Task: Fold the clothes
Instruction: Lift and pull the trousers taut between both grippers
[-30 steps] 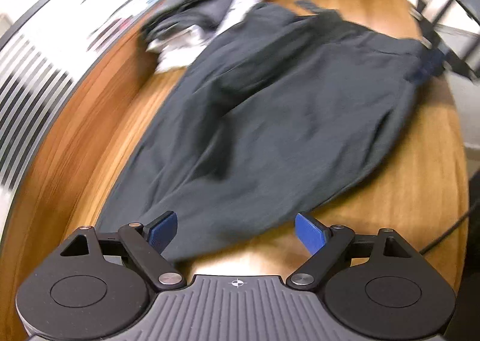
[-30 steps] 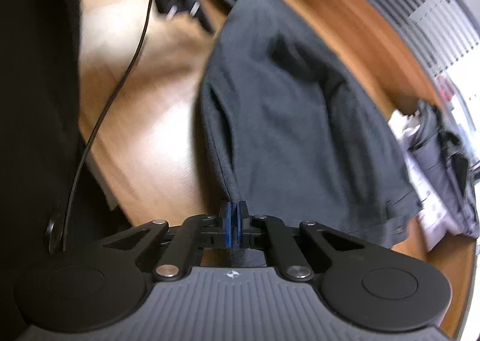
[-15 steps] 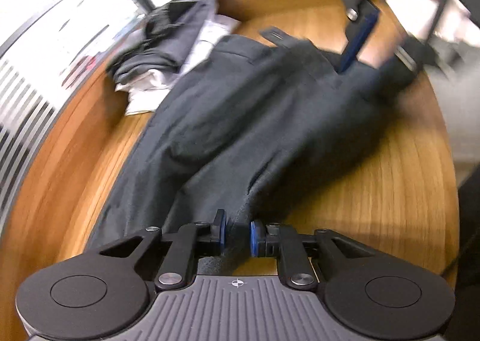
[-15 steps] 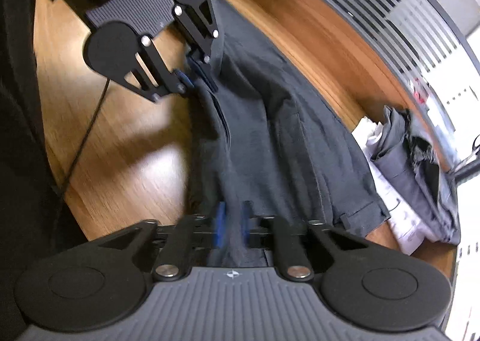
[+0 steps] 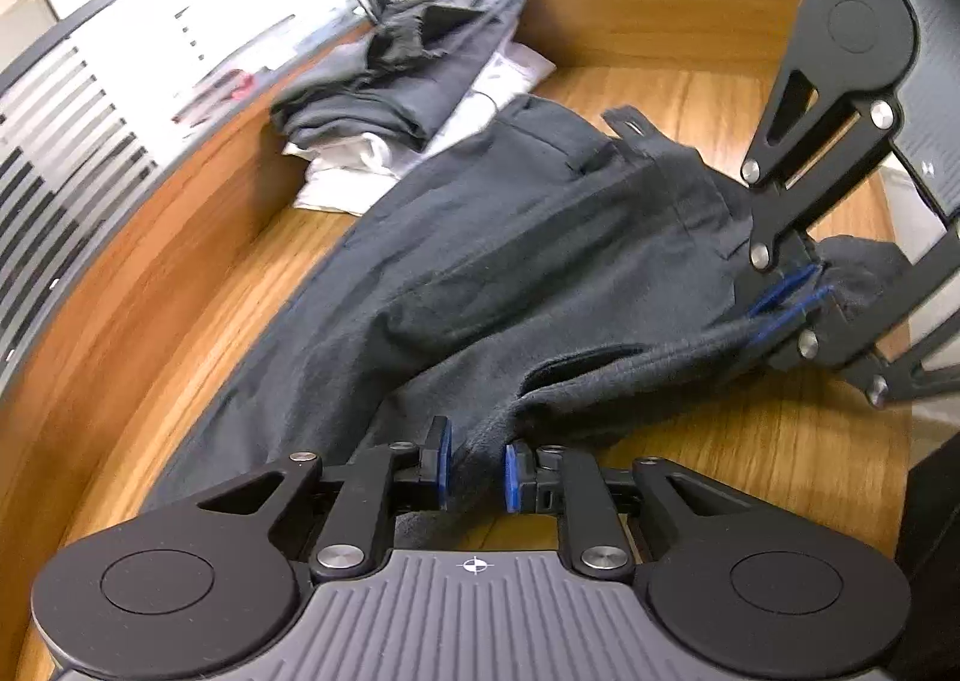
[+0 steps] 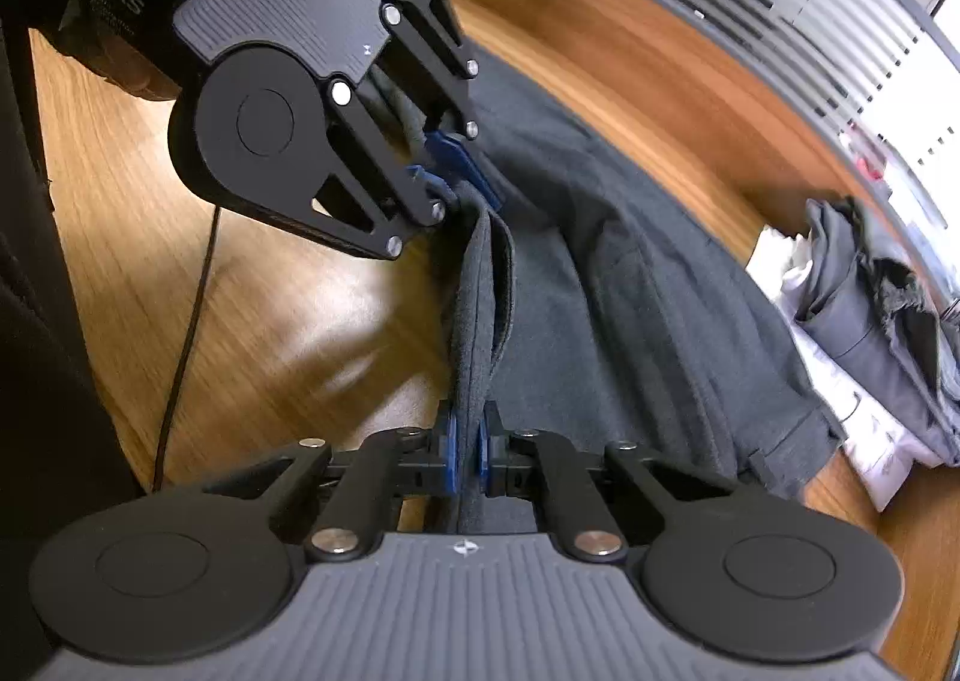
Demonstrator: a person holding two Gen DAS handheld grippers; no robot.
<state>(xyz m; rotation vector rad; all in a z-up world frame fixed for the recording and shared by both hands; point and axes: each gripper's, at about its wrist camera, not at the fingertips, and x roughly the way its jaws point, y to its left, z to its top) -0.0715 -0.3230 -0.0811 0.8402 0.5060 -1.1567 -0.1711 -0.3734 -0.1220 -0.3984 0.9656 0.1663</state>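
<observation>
Dark grey trousers (image 5: 510, 261) lie spread across the wooden table (image 5: 780, 453), waistband toward the far side. My left gripper (image 5: 474, 471) is shut on a bunched fold of their near edge. In the left wrist view my right gripper (image 5: 789, 303) comes in from the right, shut on the same edge. The right wrist view shows the right gripper (image 6: 467, 453) pinching the trousers (image 6: 630, 309), with a taut strip of hem running up to the left gripper (image 6: 459, 171). That strip is lifted off the table between the two grippers.
A pile of folded grey and white clothes (image 5: 408, 81) (image 6: 870, 321) sits at the far side against the table's raised wooden rim (image 5: 150, 237). A black cable (image 6: 186, 321) hangs over the near edge. A black box (image 6: 114, 3) stands behind the left gripper.
My left gripper went from open over the hem to shut on it. Both grippers have drawn closer together and raised the near edge. The right gripper kept its hold.
</observation>
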